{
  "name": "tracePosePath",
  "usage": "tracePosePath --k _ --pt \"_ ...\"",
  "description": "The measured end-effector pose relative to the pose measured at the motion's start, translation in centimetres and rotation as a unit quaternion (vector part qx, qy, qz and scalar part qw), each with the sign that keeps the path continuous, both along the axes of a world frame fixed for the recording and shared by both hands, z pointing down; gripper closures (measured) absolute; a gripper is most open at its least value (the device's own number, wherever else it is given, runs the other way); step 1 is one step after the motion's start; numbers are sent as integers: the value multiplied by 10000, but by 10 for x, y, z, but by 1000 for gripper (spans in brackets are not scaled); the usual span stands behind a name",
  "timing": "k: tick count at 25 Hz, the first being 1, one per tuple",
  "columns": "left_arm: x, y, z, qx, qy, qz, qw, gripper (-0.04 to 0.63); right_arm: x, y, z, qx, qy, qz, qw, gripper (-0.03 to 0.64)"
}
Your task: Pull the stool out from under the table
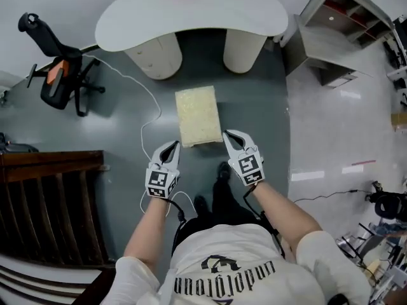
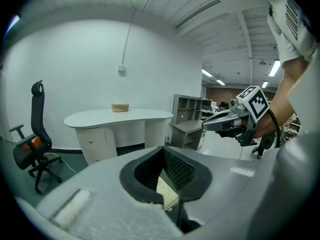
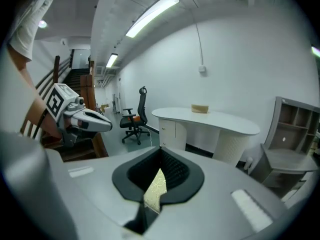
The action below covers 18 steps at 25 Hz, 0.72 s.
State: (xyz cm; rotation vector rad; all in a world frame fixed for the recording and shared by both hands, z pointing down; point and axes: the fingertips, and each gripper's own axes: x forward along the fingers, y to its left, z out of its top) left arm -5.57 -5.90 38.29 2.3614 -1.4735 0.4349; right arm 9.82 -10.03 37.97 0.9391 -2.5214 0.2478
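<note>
Both hand-held grippers are hovering at the stool's near edge. The left hand-held gripper (image 1: 173, 146) is sitting just beside the stool's lower-left corner and the right hand-held gripper (image 1: 227, 134) just beside its lower-right corner. Each has its jaws meeting at the tips and is clasping nothing; only a sliver of yellow cushion is showing through the gap behind them. The stool (image 1: 198, 113) is standing on the grey floor at the centre of the frame, already clear of the white bench (image 1: 191, 18) at the top. Its padded top is looking soft and yielding, so the firmer rim under the cushion seems the better hold. It is probably light enough to slide, though its legs are hidden.
</note>
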Motion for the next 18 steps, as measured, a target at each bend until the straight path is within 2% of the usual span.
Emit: tracePosePath --k 3,9,12,18 --pt "8 -10 -45 112 137 -44 9998 588 5 4 -43 98 -66 -325 9994 615" --pt "30 -36 -137 580 257 121 9979 588 9 -7 -137 467 -501 -596 9959 615" --pt "46 -23 -173 686 366 301 9965 588 15 5 -166 518 -574 -669 9948 615" --pt "54 14 -215 896 286 661 9934 588 18 39 -211 722 -692 -637 9929 615"
